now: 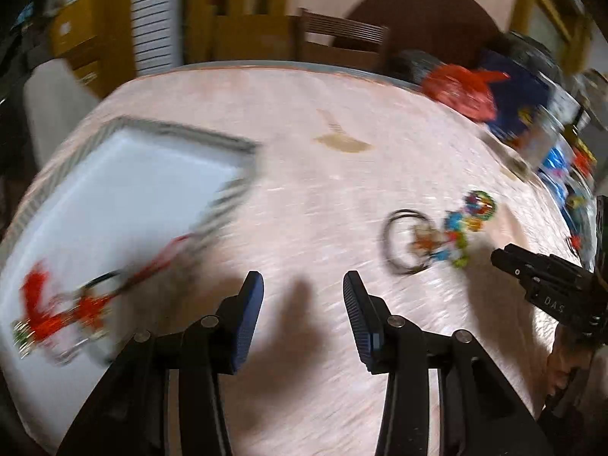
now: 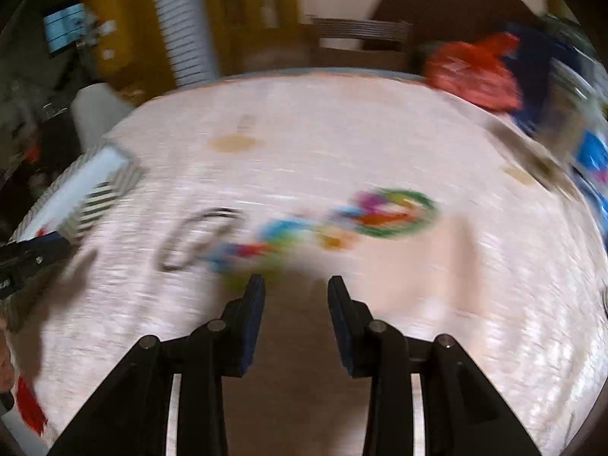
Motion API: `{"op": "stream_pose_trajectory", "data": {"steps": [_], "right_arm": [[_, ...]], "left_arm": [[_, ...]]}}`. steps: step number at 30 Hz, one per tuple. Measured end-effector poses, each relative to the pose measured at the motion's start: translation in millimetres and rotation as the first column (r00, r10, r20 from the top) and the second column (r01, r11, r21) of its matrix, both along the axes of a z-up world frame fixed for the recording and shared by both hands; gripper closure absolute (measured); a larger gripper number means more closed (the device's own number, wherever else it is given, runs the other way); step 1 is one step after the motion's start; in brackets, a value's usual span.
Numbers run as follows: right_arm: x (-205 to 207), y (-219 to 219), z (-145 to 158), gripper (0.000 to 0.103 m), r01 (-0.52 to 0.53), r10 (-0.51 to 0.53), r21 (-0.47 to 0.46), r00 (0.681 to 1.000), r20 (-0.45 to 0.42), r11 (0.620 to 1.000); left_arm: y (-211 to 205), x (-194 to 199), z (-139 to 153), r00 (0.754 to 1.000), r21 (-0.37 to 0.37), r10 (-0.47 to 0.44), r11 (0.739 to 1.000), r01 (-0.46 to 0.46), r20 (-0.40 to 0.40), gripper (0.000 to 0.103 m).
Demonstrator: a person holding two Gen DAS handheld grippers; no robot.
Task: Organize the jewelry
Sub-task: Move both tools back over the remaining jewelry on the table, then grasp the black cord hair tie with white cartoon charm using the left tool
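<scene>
Left wrist view. Left gripper (image 1: 303, 285) over bare pale pink cloth of the round desk (image 1: 304, 159), blue-padded fingers (image 1: 249, 323) parted about halfway, nothing between them, only shadow beneath. At left, white rectangular tray with grey-and-white striped rim (image 1: 129, 190) lying flat on the cloth; on its near left part, red beaded jewelry with dark cord (image 1: 64, 311), blurred, cord trailing toward the tray's right edge. At right, well apart from the tray, multicoloured beaded jewelry on a dark looped cord (image 1: 437, 235) lying on the cloth. Just right of that, black tips of the right gripper (image 1: 509, 258), seen side-on. Far right rim of desk crowded with red and blue packets (image 1: 494, 91). Tan stain (image 1: 342, 140) mid-cloth.

Right wrist view. Right gripper (image 2: 295, 283) angled down at the cloth (image 2: 456, 304), fingers (image 2: 252, 326) parted narrowly, gripping nothing. Multicoloured jewelry (image 2: 342, 224), heavily smeared by motion, just beyond the fingertips, its green ring end to the right and dark cord loop to the left; contact with the fingers not discernible. Striped tray corner (image 2: 98, 186) at far left, with a tip of the left gripper (image 2: 38, 250) beside it. Red packet (image 2: 475, 72) at far right.
</scene>
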State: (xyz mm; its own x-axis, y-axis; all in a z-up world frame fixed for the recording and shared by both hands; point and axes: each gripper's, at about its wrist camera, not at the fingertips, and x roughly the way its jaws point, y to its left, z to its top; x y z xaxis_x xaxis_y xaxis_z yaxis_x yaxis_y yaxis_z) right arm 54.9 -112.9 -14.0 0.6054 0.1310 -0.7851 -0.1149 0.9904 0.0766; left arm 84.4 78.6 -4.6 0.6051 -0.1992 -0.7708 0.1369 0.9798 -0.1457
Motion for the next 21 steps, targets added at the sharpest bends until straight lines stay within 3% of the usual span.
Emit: {"op": "stream_pose_trajectory", "data": {"steps": [3, 6, 8, 10, 12, 14, 16, 21], "right_arm": [[-4.4, -27.0, -8.6, 0.067, 0.076, -0.076, -0.05, 0.997, -0.004, 0.996], [-8.6, -41.8, -11.8, 0.064, 0.097, -0.097, -0.014, 0.995, 0.006, 0.995], [-8.9, -44.4, -11.6, 0.058, 0.086, -0.086, -0.002, 0.996, 0.005, 0.996], [-7.9, -41.0, -13.0, 0.042, 0.054, -0.054, -0.003, 0.999, 0.001, 0.999], [-5.8, -31.1, -14.0, 0.035, 0.031, -0.032, -0.043, 0.999, -0.007, 0.999], [-6.0, -24.0, -16.2, 0.031, 0.019, -0.02, -0.087, 1.0, -0.014, 0.996], [-6.4, -21.6, -18.1, 0.028, 0.013, -0.015, -0.101, 1.0, -0.017, 0.995], [-6.6, -31.2, -15.6, 0.028, 0.041, -0.041, -0.053, 0.999, -0.011, 0.998]], "left_arm": [[-32.1, 22.0, -7.3, 0.998, 0.002, -0.066, 0.998, 0.066, -0.012, 0.039], [-53.5, 34.1, -14.2, 0.994, 0.002, -0.103, 0.995, 0.103, -0.031, 0.039], [-62.1, 38.9, -19.6, 0.993, 0.025, -0.114, 0.993, 0.115, -0.042, 0.039], [-67.0, 39.8, -26.7, 0.992, 0.033, -0.112, 0.993, 0.114, -0.055, 0.039], [-71.9, 35.6, -27.4, 0.993, 0.083, -0.114, 0.99, 0.116, -0.029, 0.041], [-72.1, 29.6, -27.7, 0.995, 0.132, -0.095, 0.987, 0.096, -0.012, 0.064], [-64.0, 25.8, -27.5, 0.997, 0.111, -0.076, 0.991, 0.077, -0.016, 0.077], [-44.9, 10.3, -25.3, 0.999, 0.042, -0.042, 0.998, 0.043, -0.031, 0.079]]}}
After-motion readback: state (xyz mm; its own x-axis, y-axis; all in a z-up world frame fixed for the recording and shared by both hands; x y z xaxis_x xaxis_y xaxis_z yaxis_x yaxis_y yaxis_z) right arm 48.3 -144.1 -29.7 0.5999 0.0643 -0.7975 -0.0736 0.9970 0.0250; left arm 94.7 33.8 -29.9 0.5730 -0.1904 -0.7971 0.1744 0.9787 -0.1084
